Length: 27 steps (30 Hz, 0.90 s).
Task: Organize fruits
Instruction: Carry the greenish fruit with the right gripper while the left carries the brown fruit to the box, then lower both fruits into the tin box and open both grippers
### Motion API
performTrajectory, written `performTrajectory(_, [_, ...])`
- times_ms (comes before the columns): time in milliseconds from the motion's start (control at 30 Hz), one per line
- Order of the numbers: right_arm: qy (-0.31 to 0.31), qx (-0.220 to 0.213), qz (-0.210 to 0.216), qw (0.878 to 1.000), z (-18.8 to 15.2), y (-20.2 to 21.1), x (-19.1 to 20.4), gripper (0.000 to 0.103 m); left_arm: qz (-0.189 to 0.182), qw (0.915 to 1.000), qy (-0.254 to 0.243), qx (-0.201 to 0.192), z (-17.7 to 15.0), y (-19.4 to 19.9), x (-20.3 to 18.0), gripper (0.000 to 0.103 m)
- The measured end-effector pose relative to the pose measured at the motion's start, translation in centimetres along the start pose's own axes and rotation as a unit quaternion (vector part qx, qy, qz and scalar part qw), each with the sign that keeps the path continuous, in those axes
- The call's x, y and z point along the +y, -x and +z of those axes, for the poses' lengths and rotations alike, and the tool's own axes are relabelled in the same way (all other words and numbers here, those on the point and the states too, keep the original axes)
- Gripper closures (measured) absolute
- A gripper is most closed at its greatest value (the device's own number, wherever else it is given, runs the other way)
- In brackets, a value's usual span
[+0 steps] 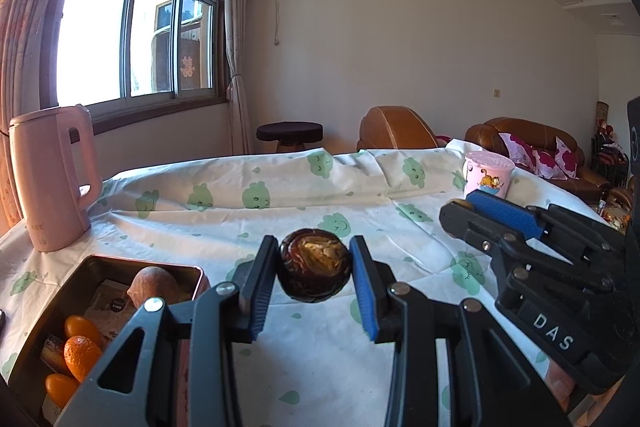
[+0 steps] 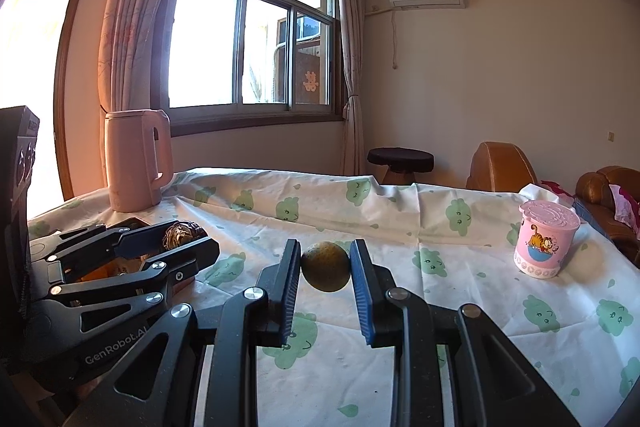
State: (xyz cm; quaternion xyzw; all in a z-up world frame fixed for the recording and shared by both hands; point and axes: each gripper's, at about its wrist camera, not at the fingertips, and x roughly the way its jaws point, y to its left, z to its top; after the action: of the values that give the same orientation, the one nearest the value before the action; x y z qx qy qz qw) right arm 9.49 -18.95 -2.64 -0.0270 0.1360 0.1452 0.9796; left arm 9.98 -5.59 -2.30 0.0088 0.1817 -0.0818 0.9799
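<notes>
My left tongs [image 1: 315, 277] clamp a dark round fruit [image 1: 315, 265] (no clear long axis); my right tongs [image 2: 326, 273] clamp a greenish-yellow fruit [image 2: 325, 266] above the worktop [image 2: 460, 291].

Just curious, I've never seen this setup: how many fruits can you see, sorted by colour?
Orange: 3, in the tin -
Dark brown: 1, in the left gripper -
Yellow-green: 1, in the right gripper -
Tan-brown: 1, in the tin -
Total: 6
</notes>
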Motion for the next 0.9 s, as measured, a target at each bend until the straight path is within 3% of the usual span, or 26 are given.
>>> performTrajectory(333, [0.006,0.020,0.047,0.999,0.5,-1.2,3.4,0.076,0.017,0.9993,0.029,0.016,-0.4,1.7,3.2,0.065])
performTrajectory(900, [0.031,0.016,0.102,0.994,3.2,-2.4,8.7,0.076,0.069,0.9955,0.055,0.033,-0.5,3.6,8.5,0.065])
